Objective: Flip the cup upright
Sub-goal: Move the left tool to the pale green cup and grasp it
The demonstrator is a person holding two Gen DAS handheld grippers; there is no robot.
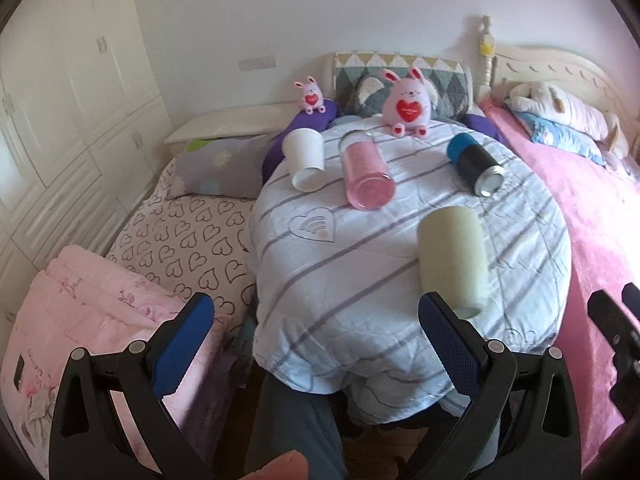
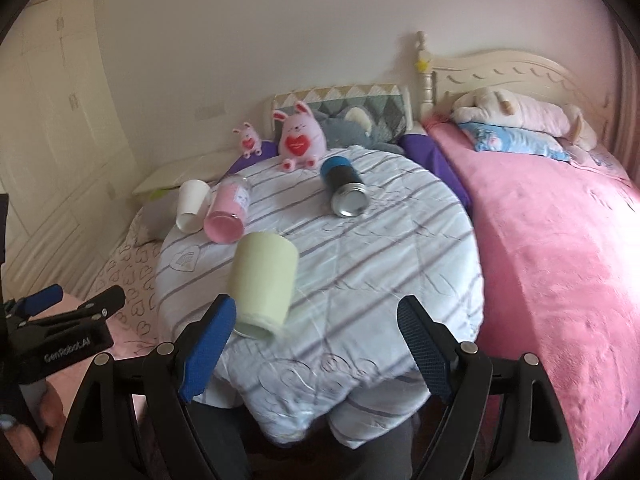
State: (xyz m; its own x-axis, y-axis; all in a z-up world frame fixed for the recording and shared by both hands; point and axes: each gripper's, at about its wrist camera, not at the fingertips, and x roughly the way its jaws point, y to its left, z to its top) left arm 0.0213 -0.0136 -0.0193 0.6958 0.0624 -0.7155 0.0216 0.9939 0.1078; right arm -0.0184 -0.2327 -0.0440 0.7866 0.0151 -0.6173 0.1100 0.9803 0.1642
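You are facing a round table point(image 2: 400, 240) wearing a striped cloth; lying on it are a pale green cup point(image 2: 262, 284), pink tumbler point(image 2: 228, 214), white cup point(image 2: 192, 206) and black-and-blue flask point(image 2: 344, 188).

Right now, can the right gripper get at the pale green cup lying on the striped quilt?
Probably yes. The right gripper is open, and the pale green cup lies on its side just ahead, by the left finger. Nothing sits between them; the pink cup lies farther back.
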